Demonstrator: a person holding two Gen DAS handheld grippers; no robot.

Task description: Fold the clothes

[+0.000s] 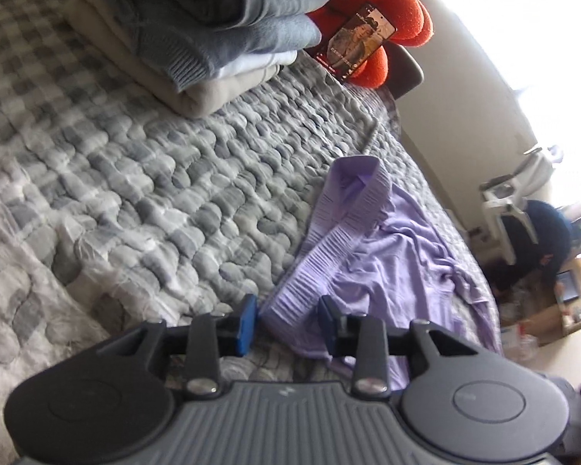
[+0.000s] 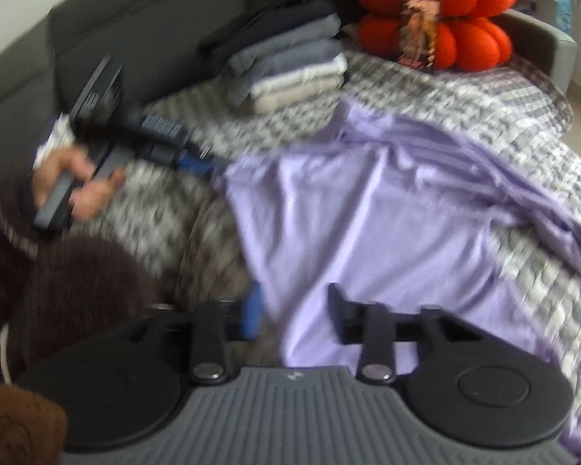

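Both grippers, left gripper (image 1: 288, 323) and right gripper (image 2: 295, 316), are hanging released over the limp, light lavender garment (image 2: 368, 224), which is probably best pinched at its ribbed waistband (image 1: 329, 244).

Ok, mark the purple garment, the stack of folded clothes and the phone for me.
purple garment (image 2: 368, 213): right wrist view, flat middle of the fabric.
stack of folded clothes (image 1: 197, 31): left wrist view, blue-grey layer.
phone (image 1: 358, 40): left wrist view, centre of the lit screen.

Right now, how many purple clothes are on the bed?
1. The purple garment lies spread on the quilt, in front of the folded pile. Others may be hidden in that pile.
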